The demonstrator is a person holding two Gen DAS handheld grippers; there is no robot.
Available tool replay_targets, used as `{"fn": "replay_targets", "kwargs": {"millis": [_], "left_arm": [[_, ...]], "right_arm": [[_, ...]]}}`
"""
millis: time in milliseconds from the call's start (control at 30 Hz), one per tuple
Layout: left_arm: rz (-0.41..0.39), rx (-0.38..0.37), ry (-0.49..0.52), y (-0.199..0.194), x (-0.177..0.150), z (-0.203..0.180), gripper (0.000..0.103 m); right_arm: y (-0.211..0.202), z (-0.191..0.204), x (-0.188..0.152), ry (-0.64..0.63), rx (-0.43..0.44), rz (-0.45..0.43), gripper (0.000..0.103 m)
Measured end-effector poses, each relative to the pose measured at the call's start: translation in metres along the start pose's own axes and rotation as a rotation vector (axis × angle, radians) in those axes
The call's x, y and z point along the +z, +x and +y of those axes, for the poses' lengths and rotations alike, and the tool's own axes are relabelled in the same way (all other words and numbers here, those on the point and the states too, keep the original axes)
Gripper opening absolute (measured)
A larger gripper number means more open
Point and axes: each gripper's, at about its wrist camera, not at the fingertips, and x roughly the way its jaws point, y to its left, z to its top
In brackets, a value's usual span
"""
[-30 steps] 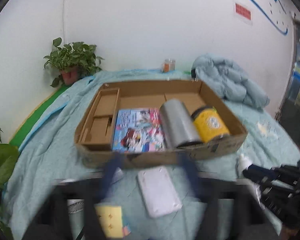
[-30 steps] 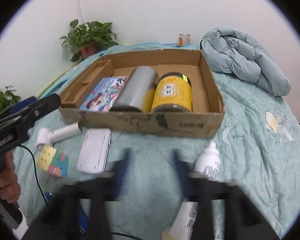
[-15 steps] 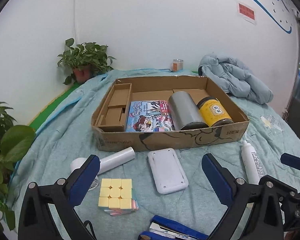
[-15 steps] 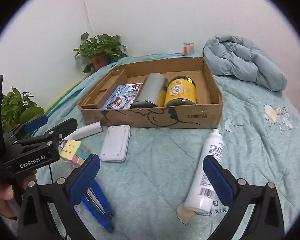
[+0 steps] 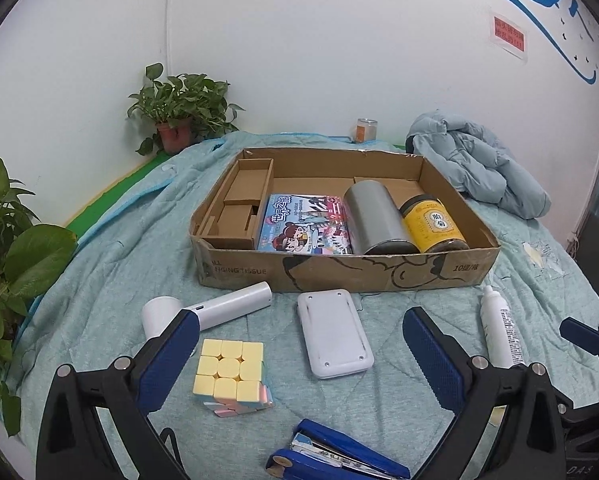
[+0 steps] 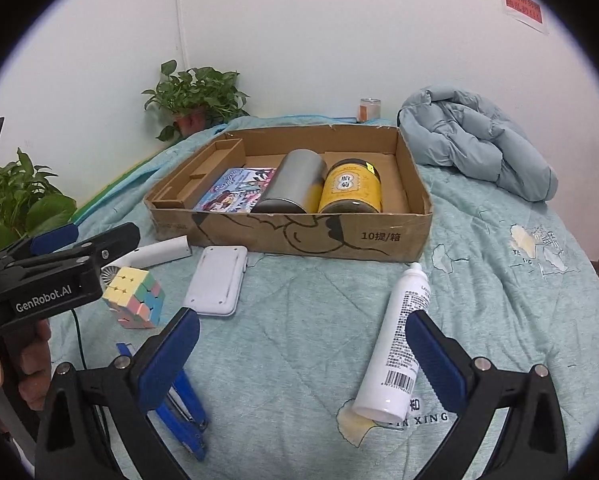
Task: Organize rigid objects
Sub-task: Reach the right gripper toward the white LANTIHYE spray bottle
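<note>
Opening wide from nearly shut a moment before, the left gripper point(image 5: 299, 344) and right gripper point(image 6: 301, 346) held nothing. The cube point(image 5: 231, 378) and bottle point(image 6: 401, 344) lay outside the box point(image 5: 339, 272), ready for picking.

A cardboard box point(image 5: 339, 270) is sitting on the bed point(image 5: 111, 264), toward 12 o'clock from the left claw point(image 5: 299, 344). Inside it, a picture book point(image 5: 303, 224) is lying at 9 o'clock of a metal canister point(image 5: 377, 218), and a labelled jar point(image 5: 433, 222) is lying at 3 o'clock of that canister, touching it. Before the box, a handheld fan point(image 5: 215, 308) is lying at 10 o'clock, a puzzle cube point(image 5: 231, 376) at 8 o'clock, a flat case point(image 5: 333, 332) in the middle, a bottle point(image 5: 499, 330) at 3 o'clock. A stapler point(image 5: 335, 456) is lying at 6 o'clock, nearest. Behind the box, a potted plant point(image 5: 179, 116) is standing at 11 o'clock, a small jar point(image 5: 365, 130) at 12, a padded jacket point(image 5: 483, 164) at 2 o'clock.
</note>
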Motion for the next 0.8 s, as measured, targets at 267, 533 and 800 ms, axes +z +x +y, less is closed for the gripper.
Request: {"fn": "replay_targets", "kwargs": {"millis": [267,533,800], "left_arm": [[0.021,0.010,0.016,0.014,0.001,-0.006,0.103],[0.122,-0.086,0.036,0.042,0.001,-0.027,0.103],[0.226,-0.234,0.119,0.070,-0.007,-0.071,0.103]], "right_arm": [[0.005,-0.001,-0.002,-0.028,-0.021,-0.027,0.103],[0.012,-0.033,-0.007,0.065,0.022,-0.026,0.103],[0.039,-0.077,-0.035,0.185,0.020,0.131,0.085]]}}
